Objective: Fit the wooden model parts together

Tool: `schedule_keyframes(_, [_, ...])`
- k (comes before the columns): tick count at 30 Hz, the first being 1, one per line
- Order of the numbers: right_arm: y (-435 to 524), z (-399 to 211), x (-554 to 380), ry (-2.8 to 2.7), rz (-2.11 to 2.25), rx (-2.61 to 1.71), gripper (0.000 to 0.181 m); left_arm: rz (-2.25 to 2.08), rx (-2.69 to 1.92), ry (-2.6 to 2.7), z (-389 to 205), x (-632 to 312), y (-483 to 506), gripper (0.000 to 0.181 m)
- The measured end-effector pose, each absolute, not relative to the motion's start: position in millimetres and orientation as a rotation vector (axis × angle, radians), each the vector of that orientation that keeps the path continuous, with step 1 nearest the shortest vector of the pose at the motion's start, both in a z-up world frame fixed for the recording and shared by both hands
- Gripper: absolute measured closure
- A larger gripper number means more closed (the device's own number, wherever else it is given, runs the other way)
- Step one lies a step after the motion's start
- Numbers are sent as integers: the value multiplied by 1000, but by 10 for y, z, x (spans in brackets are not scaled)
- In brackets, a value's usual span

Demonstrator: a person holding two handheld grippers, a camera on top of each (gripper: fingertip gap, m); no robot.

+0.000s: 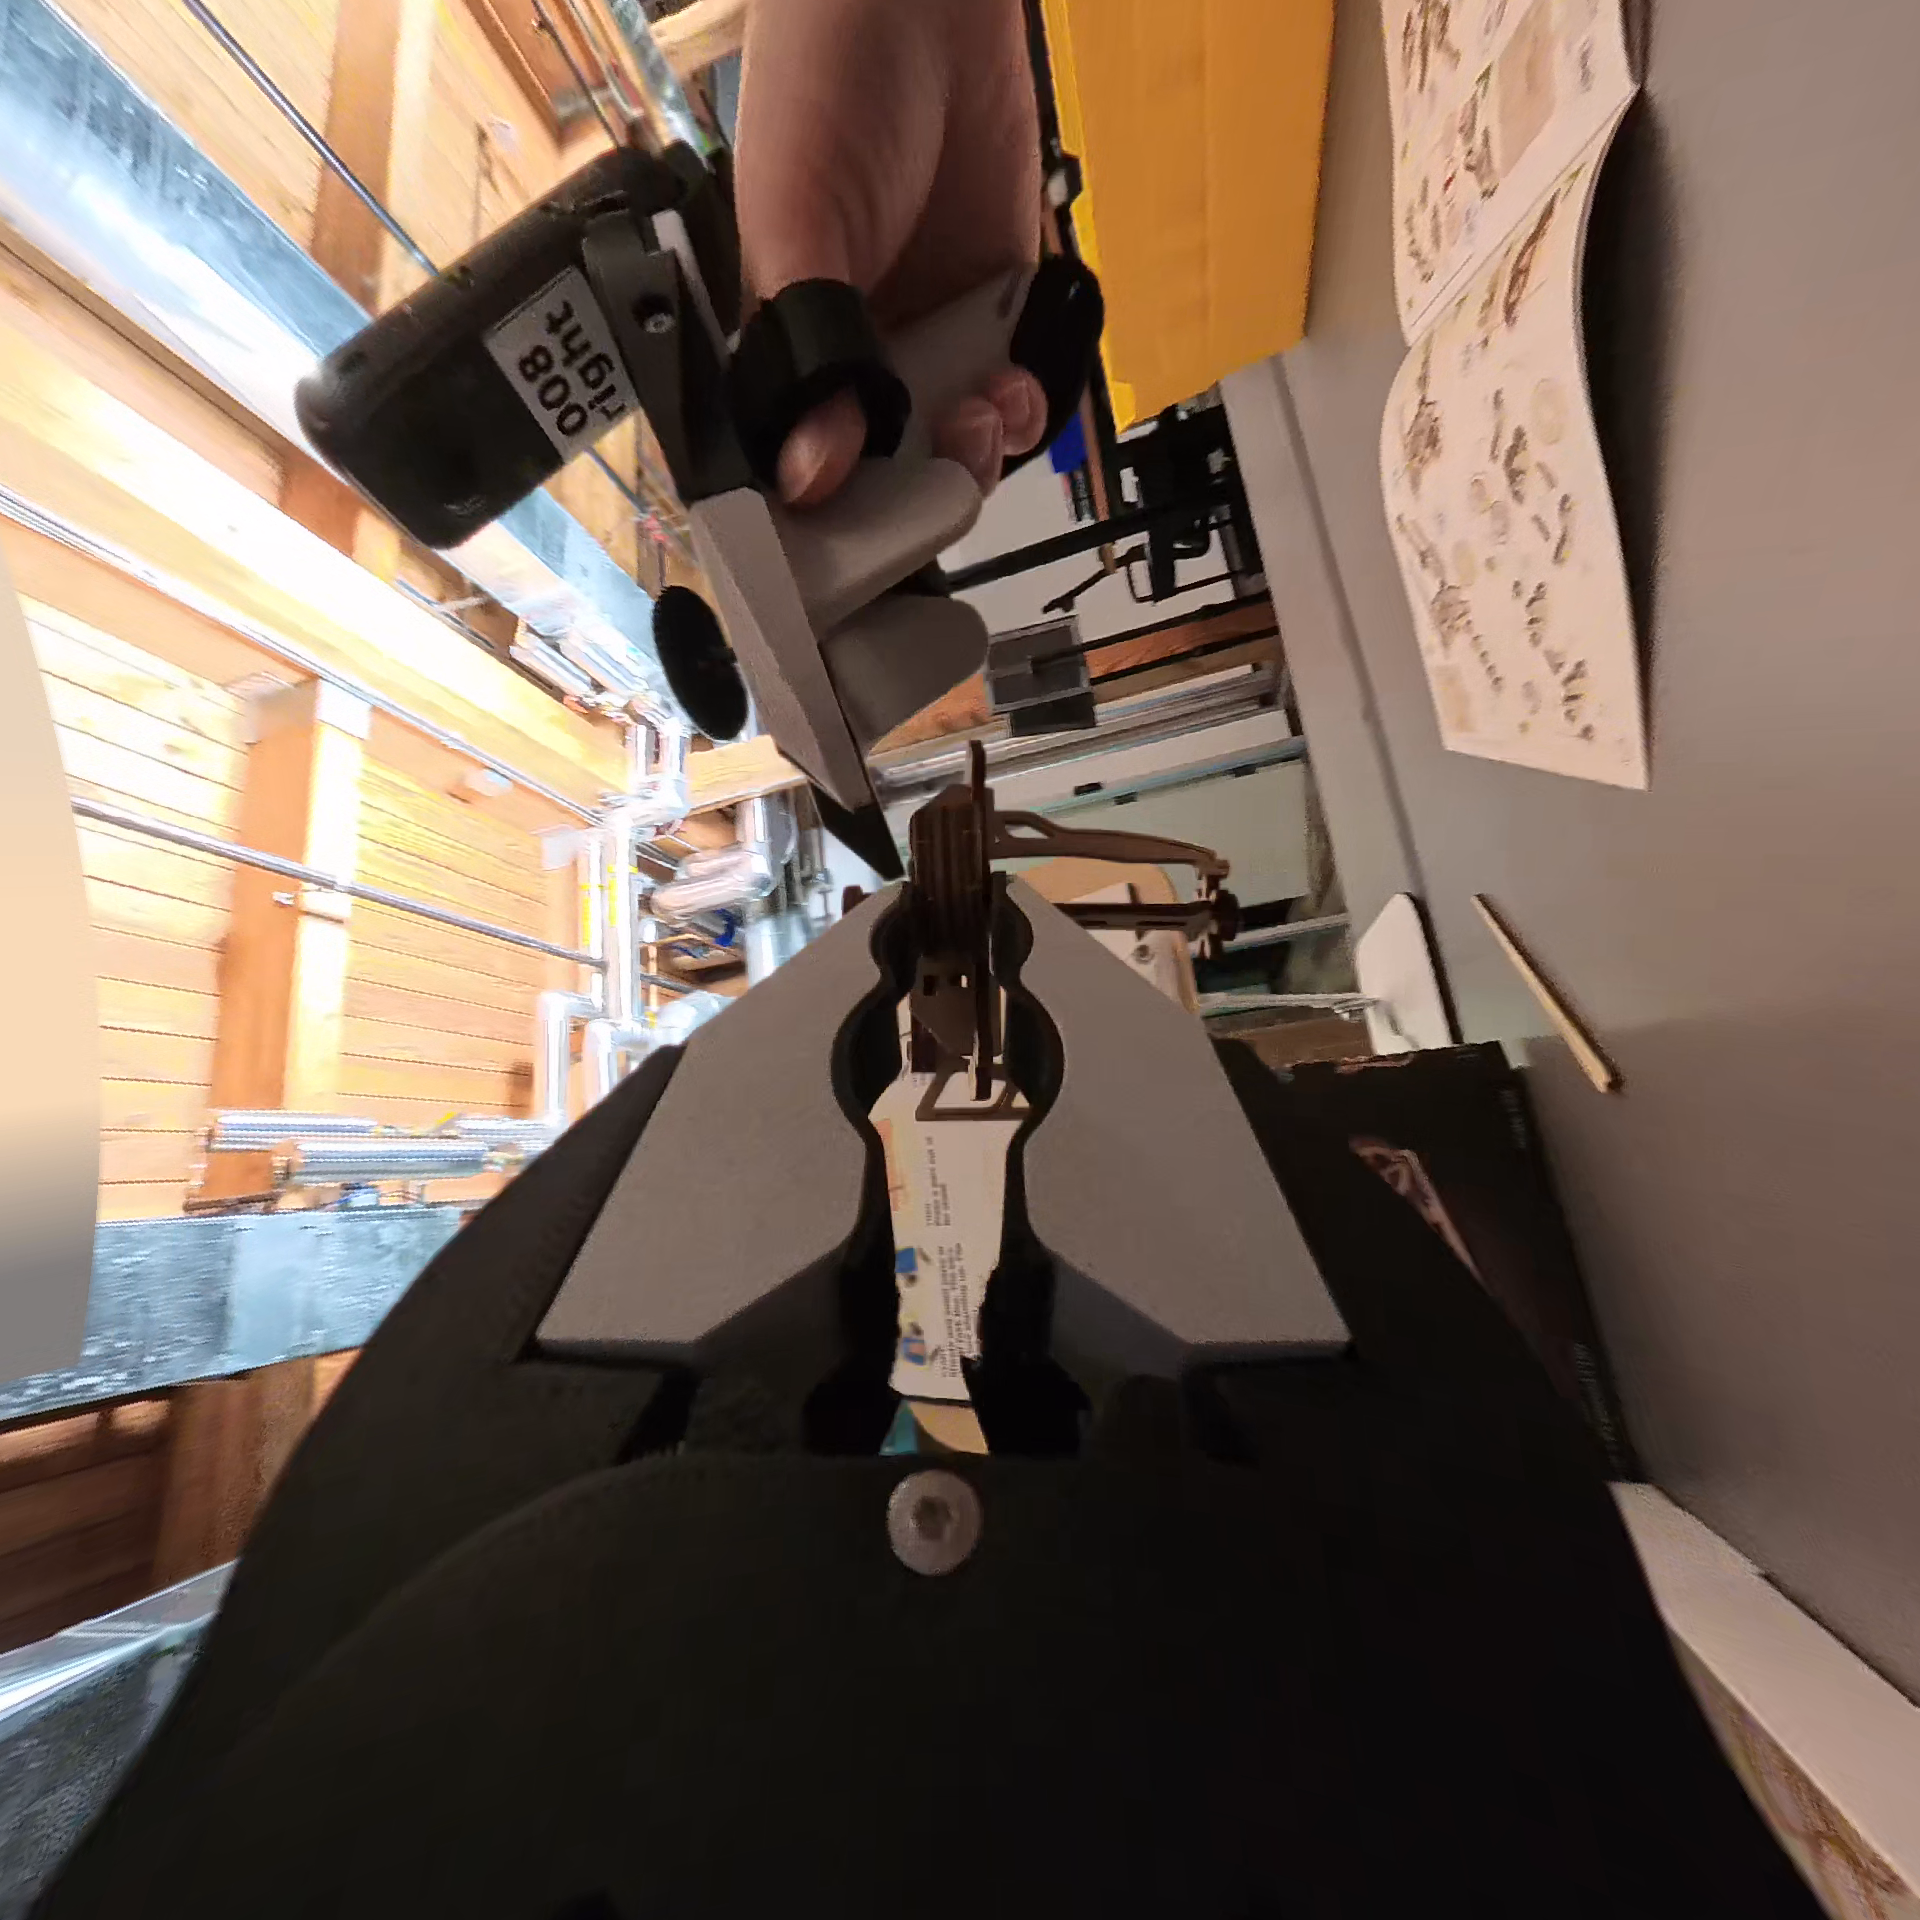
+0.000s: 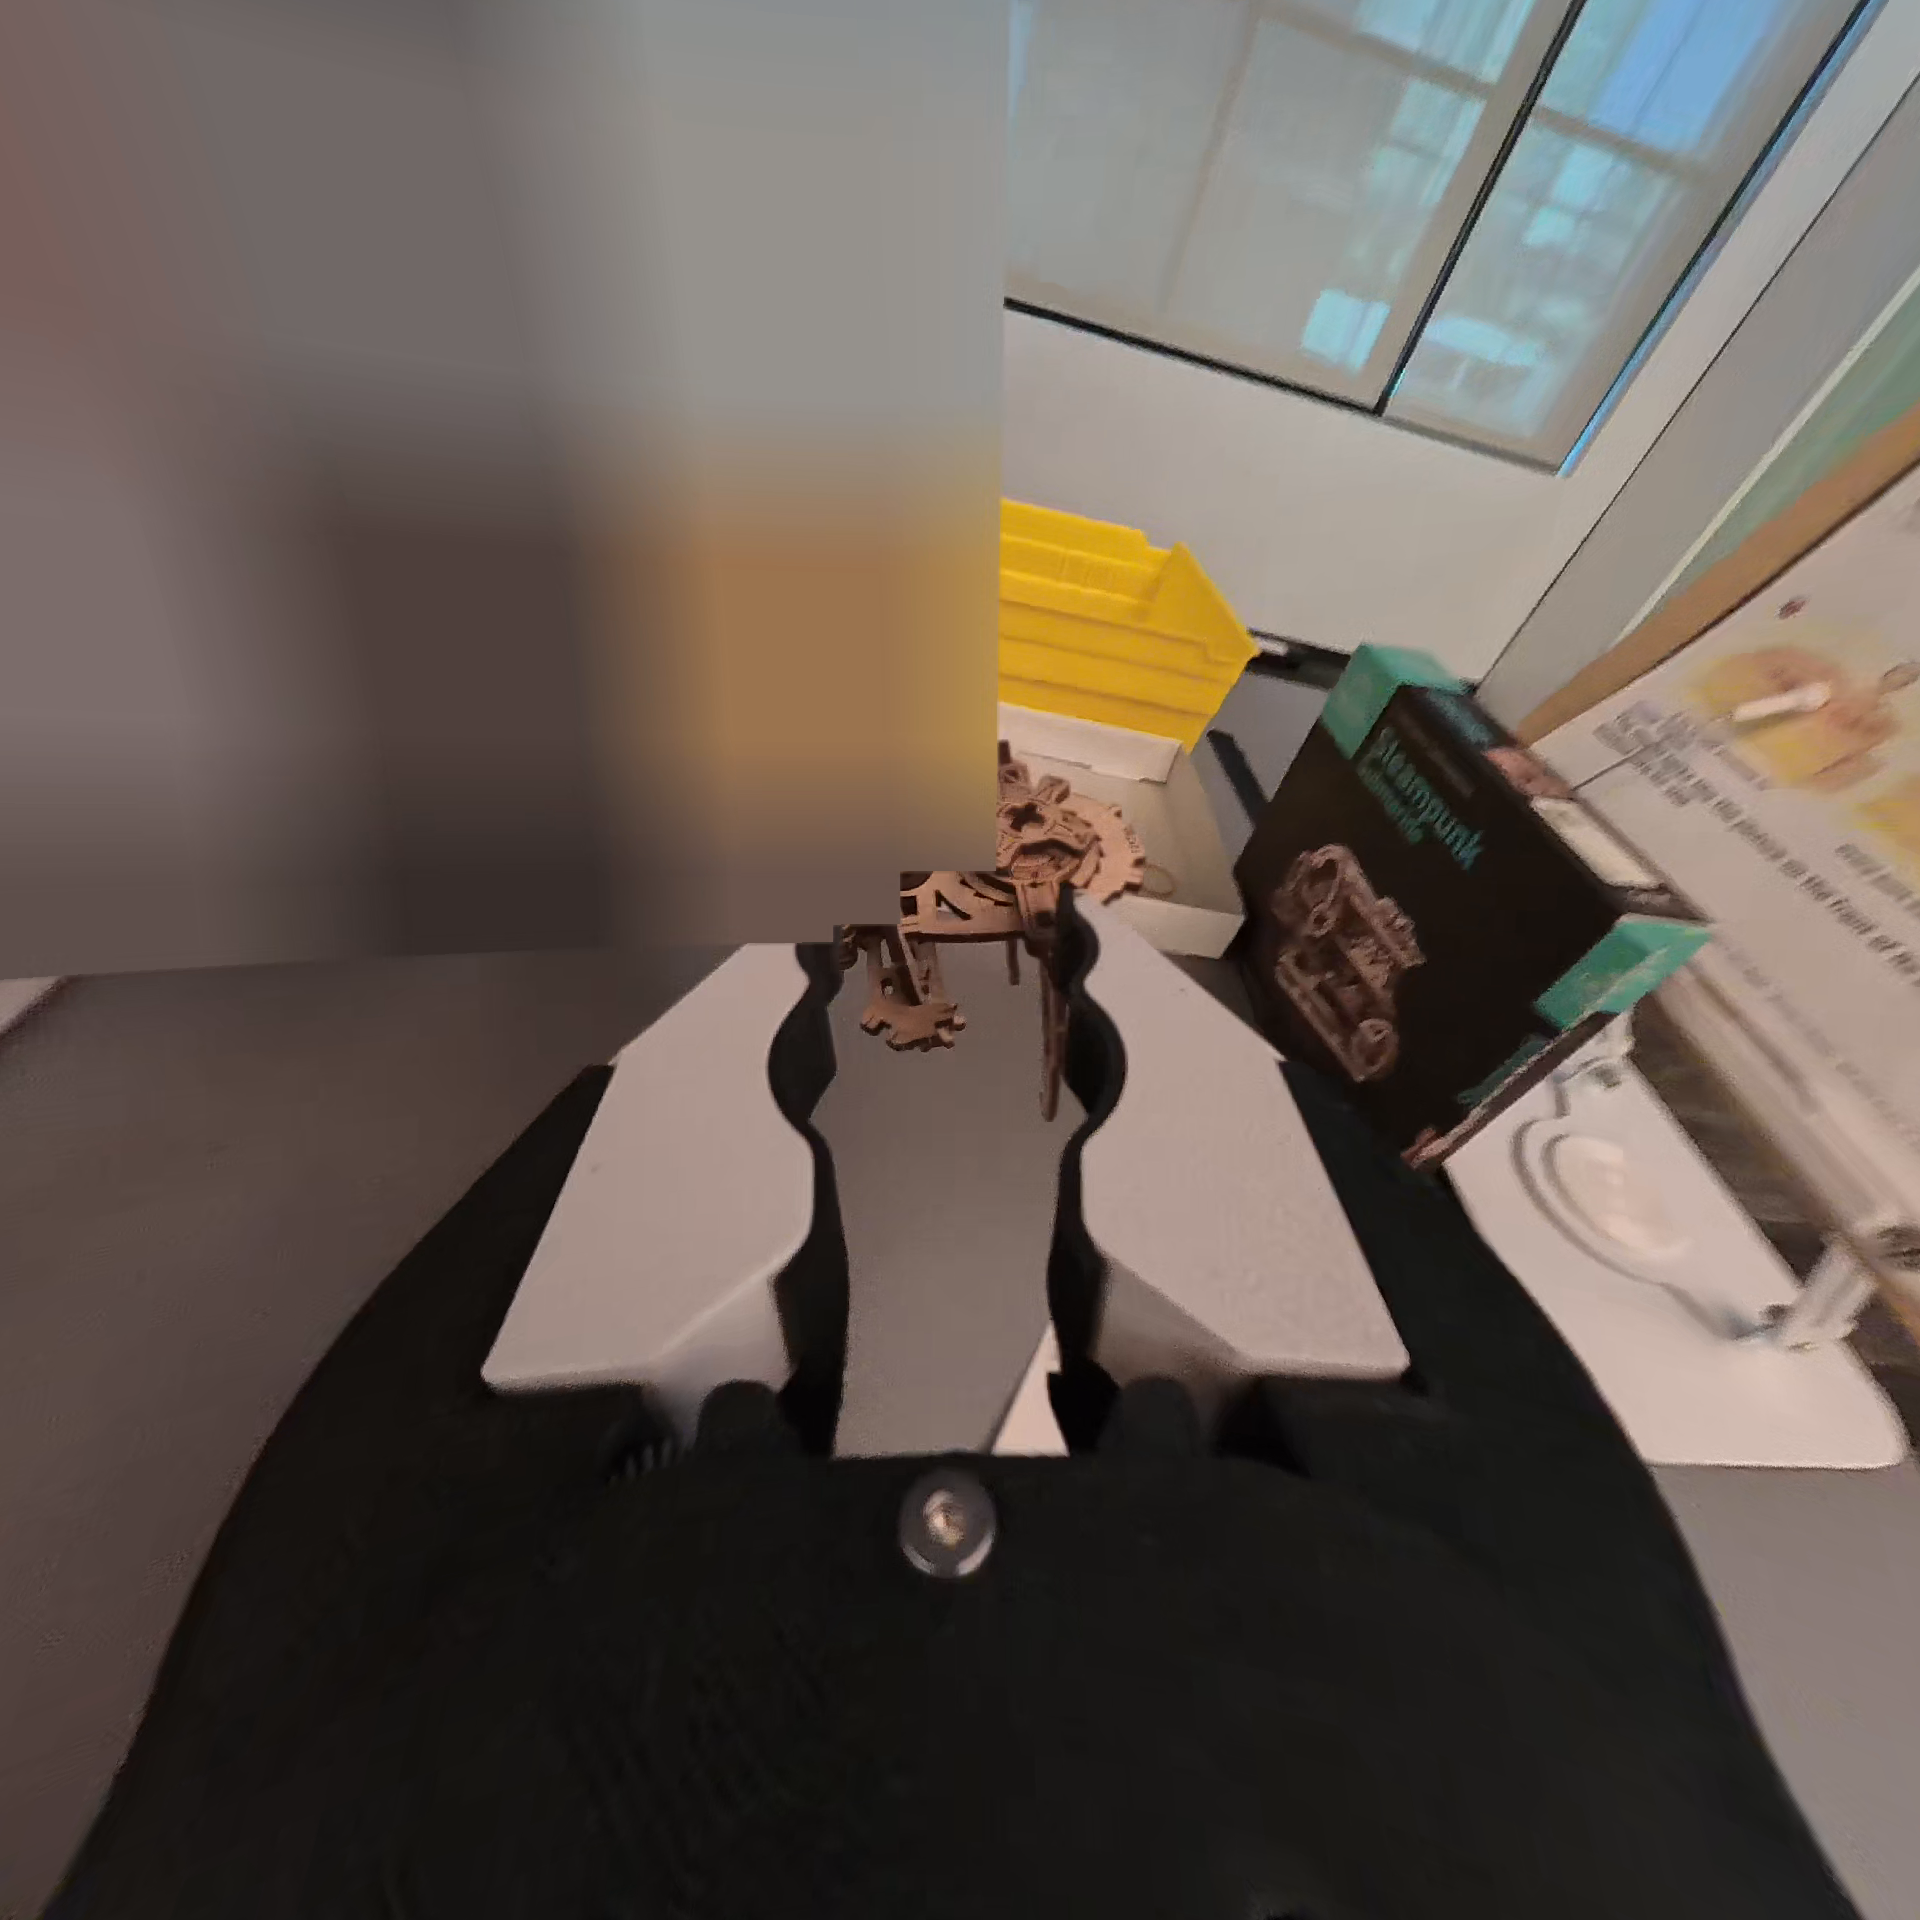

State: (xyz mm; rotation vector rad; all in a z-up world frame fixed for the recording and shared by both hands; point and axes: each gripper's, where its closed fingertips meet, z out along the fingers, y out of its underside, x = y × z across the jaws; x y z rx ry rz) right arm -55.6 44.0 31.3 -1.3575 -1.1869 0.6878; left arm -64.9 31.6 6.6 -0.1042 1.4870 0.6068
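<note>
1. The left gripper (image 1: 951, 904) was seen closed on a wooden model part (image 1: 951, 883), a stack of thin brown laser-cut plates pinched between its grey fingertips, in the left wrist view.
2. A thin wooden frame (image 1: 1112, 857) was seen reaching out from that stack toward the table, with a small knob at its far end.
3. The right gripper (image 1: 883, 847) was seen in the same view, held by a hand (image 1: 894, 177), its dark tip just beside the held part; whether it touched could not be told.
4. In the right wrist view the right gripper (image 2: 951, 966) was seen with its fingers apart, a clear gap between them.
5. A flat, thin wooden piece (image 2: 1055, 1023) was seen lying against the inner face of one finger of the right gripper; no clamping by both fingers was shown.
6. Just beyond those fingertips a brown wooden assembly with gears (image 2: 914, 966) was seen; its upper part was hidden by a blurred patch.
7. A further wooden gear assembly (image 2: 1055, 842) was seen behind it, beside a white box (image 2: 1174, 894).
8. A dark box with teal ends (image 2: 1423, 894) was seen standing tilted on the grey table (image 2: 260, 1091).
9. Yellow bins (image 2: 1101, 623) were seen stacked farther back.
10. An open instruction booklet (image 1: 1507, 395) and a thin wooden stick (image 1: 1543, 987) were seen lying on the table (image 1: 1766, 1039), well apart from the grippers.
</note>
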Motion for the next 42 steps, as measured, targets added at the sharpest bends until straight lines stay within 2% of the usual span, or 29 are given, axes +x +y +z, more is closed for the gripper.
schedule_keyframes(3, [464, 397, -489, -1179, 579, -1293, 140, 622, -90, 1467, 103, -653, 296, 171])
schedule_keyframes(5, [497, 384, -508, -1153, 604, -1318, 124, 638, -46, 1435, 152, -652, 235, 171])
schedule_keyframes(6, [488, 339, -539, -1163, 640, -1348, 122, 643, -27, 1425, 163, -647, 203, 171])
schedule_keyframes(8, [474, 302, -586, -1169, 675, -1368, 124, 645, -3, 1422, 159, -633, 151, 171])
schedule_keyframes(10, [429, 297, -601, -1194, 682, -1353, 135, 665, -2, 1419, 166, -635, 170, 171])
schedule_keyframes(17, [360, 282, -625, -1228, 714, -1329, 144, 662, 35, 1422, 148, -626, 127, 170])
schedule_keyframes(24, [324, 344, -636, -1243, 652, -1254, 143, 658, 54, 1394, 200, -643, 105, 171])
schedule_keyframes(28, [338, 387, -640, -1226, 624, -1251, 135, 650, 58, 1396, 205, -646, 88, 170])
schedule_keyframes(42, [342, 419, -650, -1236, 515, -1237, 143, 648, 35, 1386, 224, -639, 118, 170])
